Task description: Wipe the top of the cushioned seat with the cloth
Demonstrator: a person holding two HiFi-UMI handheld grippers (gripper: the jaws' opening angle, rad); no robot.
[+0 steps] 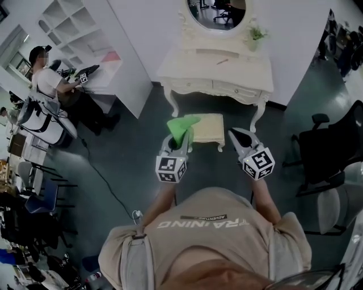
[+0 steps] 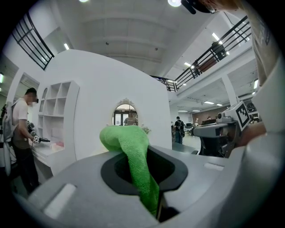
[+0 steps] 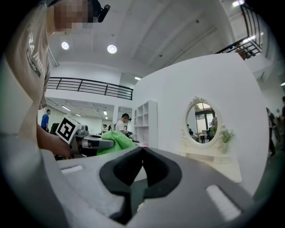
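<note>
A cream cushioned seat [image 1: 207, 128] stands on the floor in front of a white dressing table [image 1: 215, 72]. My left gripper [image 1: 182, 137] is shut on a green cloth [image 1: 182, 126], held up above the seat's left end; the cloth [image 2: 132, 153] bulges out past the jaws. The right gripper [image 1: 234, 134] is shut with nothing in it and hovers beside the seat's right end. In the right gripper view the jaws [image 3: 141, 151] meet at their tips, and the cloth [image 3: 116, 141] shows at the left.
An oval mirror [image 1: 216, 12] and a small plant [image 1: 257, 34] top the dressing table. A person [image 1: 46, 79] works at a white shelf unit [image 1: 85, 34] on the left. Black office chairs [image 1: 329, 147] stand at the right. A cable [image 1: 108, 184] runs over the dark floor.
</note>
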